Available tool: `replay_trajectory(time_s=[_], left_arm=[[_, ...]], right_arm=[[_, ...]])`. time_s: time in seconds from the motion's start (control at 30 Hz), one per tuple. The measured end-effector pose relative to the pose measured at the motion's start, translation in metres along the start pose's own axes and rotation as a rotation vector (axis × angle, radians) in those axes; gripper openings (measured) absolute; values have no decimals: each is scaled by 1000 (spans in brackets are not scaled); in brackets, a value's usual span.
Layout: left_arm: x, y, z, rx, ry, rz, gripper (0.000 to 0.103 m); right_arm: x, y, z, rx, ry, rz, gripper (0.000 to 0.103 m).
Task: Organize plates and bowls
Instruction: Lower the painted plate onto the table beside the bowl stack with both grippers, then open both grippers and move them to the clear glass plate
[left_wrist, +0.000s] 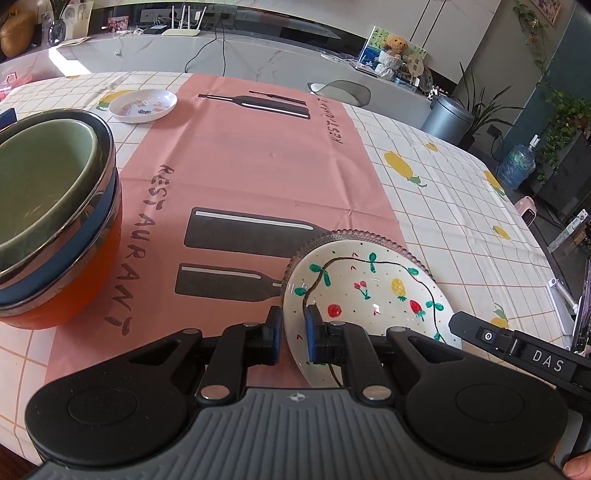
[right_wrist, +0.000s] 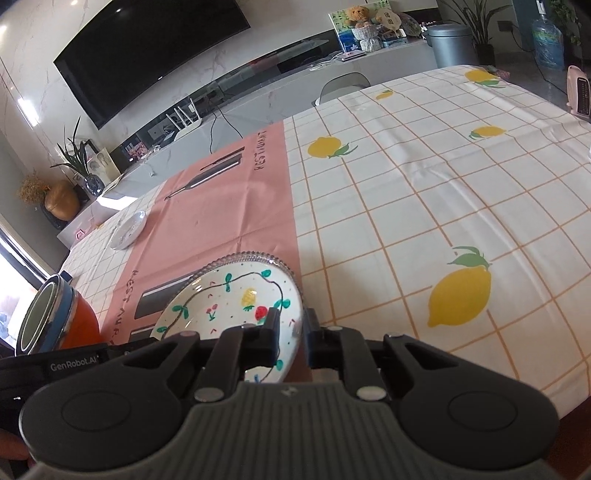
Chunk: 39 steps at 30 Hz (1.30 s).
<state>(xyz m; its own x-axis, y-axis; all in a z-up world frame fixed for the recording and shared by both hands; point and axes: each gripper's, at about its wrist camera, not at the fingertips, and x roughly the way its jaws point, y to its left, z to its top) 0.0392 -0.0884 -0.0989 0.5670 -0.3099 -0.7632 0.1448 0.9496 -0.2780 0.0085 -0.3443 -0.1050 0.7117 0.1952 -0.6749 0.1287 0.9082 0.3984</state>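
Note:
A white fruit-painted plate (left_wrist: 373, 291) lies on a clear beaded glass plate (left_wrist: 351, 236) on the pink mat. My left gripper (left_wrist: 293, 334) is shut on the painted plate's left rim, one finger inside and one outside. My right gripper (right_wrist: 293, 334) is shut on the same painted plate (right_wrist: 232, 302) at its right rim; the glass plate (right_wrist: 258, 256) shows beneath. A stack of bowls (left_wrist: 48, 221), green inside blue inside orange, stands at the left and shows in the right wrist view (right_wrist: 55, 321). A small white dish (left_wrist: 144, 105) sits far back, also in the right wrist view (right_wrist: 129, 229).
The pink placemat (left_wrist: 240, 166) runs down the middle of the lemon-print checked tablecloth (right_wrist: 443, 177). A chair back (left_wrist: 340, 92) stands beyond the far table edge. The table's right edge (left_wrist: 535, 236) drops off toward the floor.

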Motion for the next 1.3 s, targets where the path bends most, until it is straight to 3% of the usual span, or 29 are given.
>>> replay_trajectory(time_s=[0.1,0.17,0.27,0.33,0.5,0.57,0.73,0.83,1.03,1.3], left_arm=[[-3,4,0,-22,-14,-23,16],[-9,6,0,-21,-25,-31,18],[-19,7,0,-26,-16,-42,29],[-23,10,-2,-46,20,-60,33],[-22,18,-12,-100,122,-134,33],[-22,19,-14,-109,135,-155,32],[-18,15,-17,-109,152,-184,12],[-18,13,-17,-103,142,-176,9],[-14,11,-17,-96,137,-160,3],[-15,12,-16,-87,139,-144,4]], right_arm=[[-5,3,-1,-16,-8,3,15],[-9,6,-3,-28,-3,-3,22],[-15,7,-6,-32,18,-20,29],[-19,7,-8,-24,35,-23,29],[-27,7,-15,-19,77,-36,28],[-29,6,-17,-8,92,-26,24],[-27,4,-21,30,117,5,8],[-24,5,-21,34,116,15,4],[-19,10,-18,20,108,4,3],[-16,13,-18,2,111,4,3]])
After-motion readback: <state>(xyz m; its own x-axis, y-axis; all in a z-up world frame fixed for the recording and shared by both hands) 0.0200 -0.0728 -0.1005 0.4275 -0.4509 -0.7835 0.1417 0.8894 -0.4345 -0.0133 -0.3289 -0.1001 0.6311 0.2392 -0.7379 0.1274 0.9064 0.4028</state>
